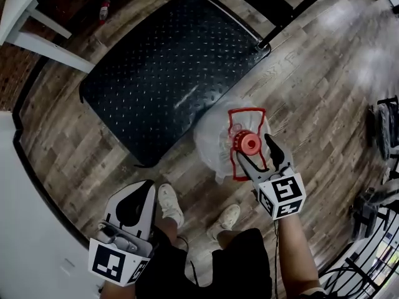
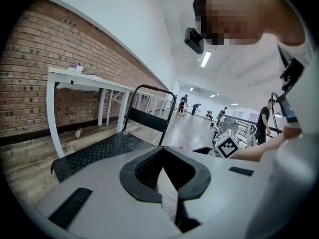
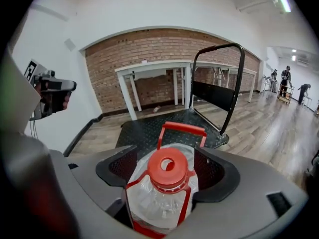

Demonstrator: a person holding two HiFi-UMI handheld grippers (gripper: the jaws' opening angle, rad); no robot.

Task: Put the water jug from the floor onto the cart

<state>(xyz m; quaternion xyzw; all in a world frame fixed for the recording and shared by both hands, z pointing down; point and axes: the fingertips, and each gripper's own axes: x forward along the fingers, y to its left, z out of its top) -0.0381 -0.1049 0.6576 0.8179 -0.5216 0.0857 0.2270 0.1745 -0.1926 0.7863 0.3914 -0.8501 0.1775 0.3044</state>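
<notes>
- The water jug (image 1: 217, 141) stands upright on the wood floor (image 1: 324, 80). Its long axis is vertical and its red cap (image 1: 250, 143) points up toward the head camera.
- It is on the floor, not on the cart (image 1: 156, 73). It sits just beside the near right edge of the cart's black studded deck.
- The jug's red carry handle (image 3: 182, 128) stands raised on the side of the cap that faces the cart.
- The right gripper (image 1: 253, 146) is spread wide. One jaw lies on each side of the jug's neck and cap, and the right gripper view shows no firm clamp on the jug.
- The left gripper (image 1: 144, 192) is clenched, tips together, with nothing between them. It is held off the cart's near corner, well apart from the jug.
- The cart's push bar (image 3: 219, 49) rises at the deck's far end, away from the jug.
- The person's two shoes (image 1: 169, 204) are on the floor near the cart's near corner, between the two grippers.
- A white table (image 3: 154, 66) stands beyond the cart against a brick wall (image 3: 139, 46). A small bottle (image 1: 104, 8) lies on the floor by it.
- Several people (image 3: 286, 78) are well beyond the cart, down the hall.
</notes>
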